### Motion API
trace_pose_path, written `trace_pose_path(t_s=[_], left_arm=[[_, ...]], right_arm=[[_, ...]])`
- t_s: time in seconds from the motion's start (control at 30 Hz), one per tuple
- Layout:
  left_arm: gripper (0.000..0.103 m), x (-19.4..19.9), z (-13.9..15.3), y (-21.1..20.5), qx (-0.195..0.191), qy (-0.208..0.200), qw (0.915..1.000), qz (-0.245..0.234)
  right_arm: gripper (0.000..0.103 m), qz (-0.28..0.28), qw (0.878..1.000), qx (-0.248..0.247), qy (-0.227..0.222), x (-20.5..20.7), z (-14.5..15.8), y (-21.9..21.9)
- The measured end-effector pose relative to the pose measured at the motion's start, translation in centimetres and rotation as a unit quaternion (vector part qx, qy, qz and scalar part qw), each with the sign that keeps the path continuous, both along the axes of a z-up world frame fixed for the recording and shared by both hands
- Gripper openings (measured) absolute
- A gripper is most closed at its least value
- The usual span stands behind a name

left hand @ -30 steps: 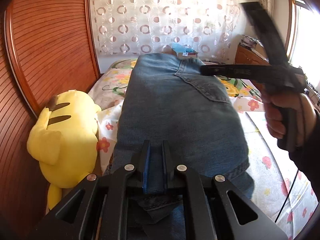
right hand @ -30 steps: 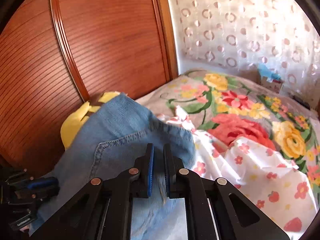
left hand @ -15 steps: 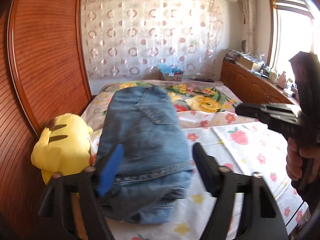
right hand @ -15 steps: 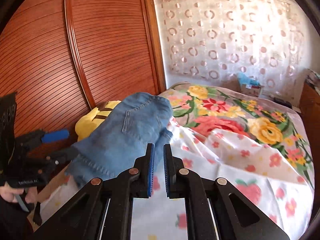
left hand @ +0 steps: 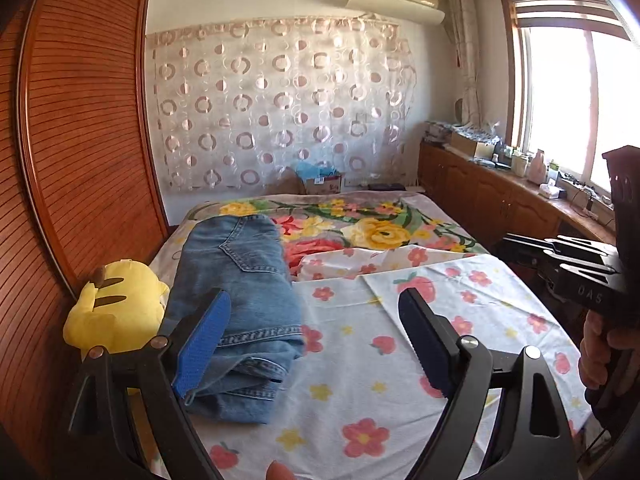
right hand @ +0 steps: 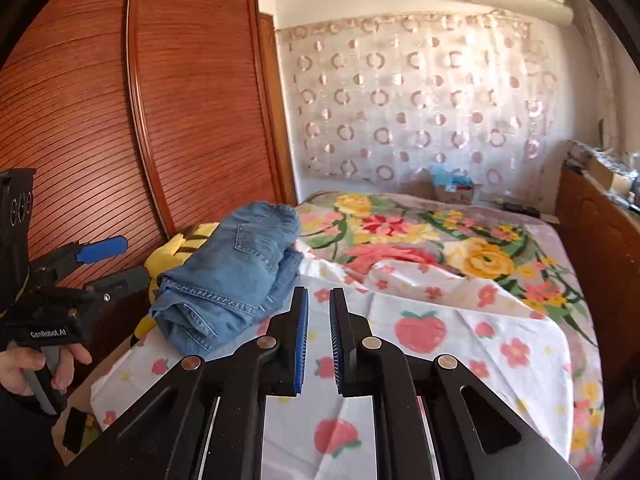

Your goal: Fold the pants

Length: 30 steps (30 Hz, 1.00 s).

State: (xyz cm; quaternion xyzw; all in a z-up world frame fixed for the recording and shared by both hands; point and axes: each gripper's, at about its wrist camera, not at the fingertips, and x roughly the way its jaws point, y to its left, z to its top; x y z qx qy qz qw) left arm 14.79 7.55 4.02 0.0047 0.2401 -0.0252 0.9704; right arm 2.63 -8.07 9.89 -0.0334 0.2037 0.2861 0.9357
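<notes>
Folded blue jeans lie in a compact stack on the left side of the bed, also seen in the right wrist view. My left gripper is wide open and empty, held above and back from the jeans; it also shows in the right wrist view. My right gripper holds nothing, its jaws a narrow gap apart, back from the jeans over the sheet; it also shows in the left wrist view.
A yellow plush toy lies against the jeans' left side by the wooden wardrobe. The bed has a floral sheet and blanket. A wooden cabinet with clutter runs along the right under the window.
My left gripper let go of the jeans, opened wide and pulled back. My right gripper drew back from the jeans and its jaws parted slightly. The jeans stay folded on the bed.
</notes>
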Motion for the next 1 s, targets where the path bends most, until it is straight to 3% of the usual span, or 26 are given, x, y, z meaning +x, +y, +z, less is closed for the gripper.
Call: trace_pose_path(t_s=[0.3, 0.6, 1.0], left_arm=[[0.086, -4.2, 1.9, -3.7, 0.005, -0.032, 0.9992, -0.022], [0.086, -6.7, 2.1, -6.3, 0.010, -0.028, 0.9995, -0.007], [0.086, -9.2, 1.5, -7.7, 0.008, -0.031, 0.9995, -0.007]], right_arm=[[0.040, -0.045, 0.998, 0.017, -0.035, -7.4, 0.8, -3.0], [0.059, -0.095, 0.994, 0.016, -0.055, -12.9, 0.5, -3.9], [0.062, -0.151, 0.987, 0.011, -0.060, -17.8, 1.1, -3.0]])
